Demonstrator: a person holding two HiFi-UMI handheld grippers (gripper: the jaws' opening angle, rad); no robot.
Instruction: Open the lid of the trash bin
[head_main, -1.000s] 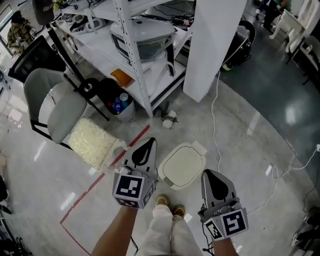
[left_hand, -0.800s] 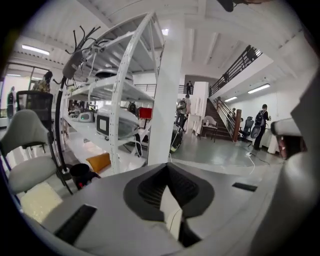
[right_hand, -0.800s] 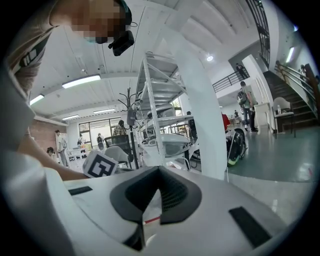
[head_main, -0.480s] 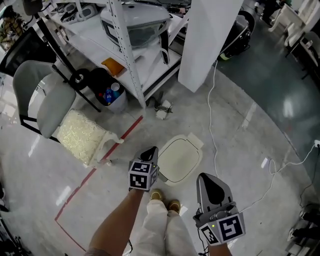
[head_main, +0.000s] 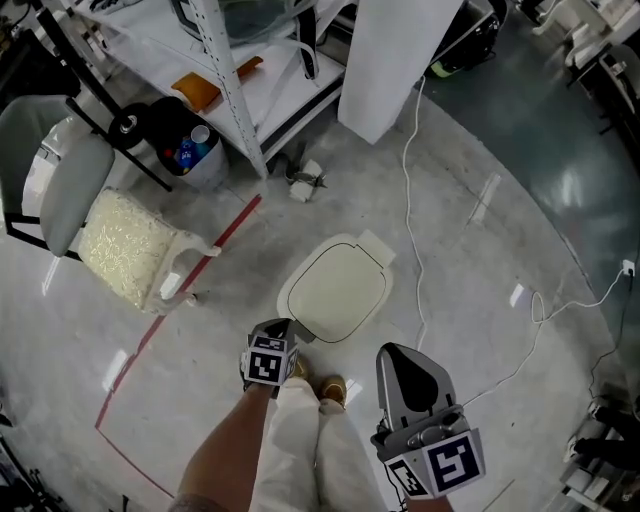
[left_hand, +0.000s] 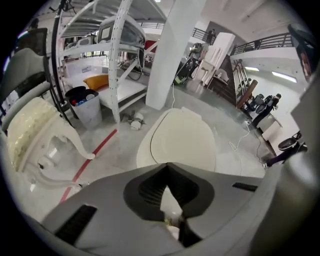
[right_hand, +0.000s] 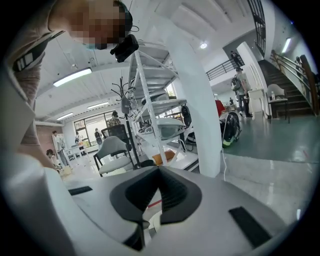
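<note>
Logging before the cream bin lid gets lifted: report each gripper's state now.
Left gripper: jaws shut, holding nothing.
Right gripper: jaws shut, holding nothing.

Glossy floor, matt plastic, painted metal.

The grey floor (head_main: 480, 260) looks like polished concrete, glossy with pale reflections, and is crossed by a matt red tape line (head_main: 180, 300). The trash bin lid (head_main: 338, 290) is smooth cream plastic with a soft satin sheen. The left gripper (left_hand: 167, 167) and right gripper (right_hand: 159, 168) have matt grey plastic shells and ribbed black pads (left_hand: 150, 187). The far shelving rack (head_main: 225, 90) is white-painted perforated metal. At left, a chair (head_main: 50, 190) carries a nubbly cream cloth cushion (head_main: 120, 245).
</note>
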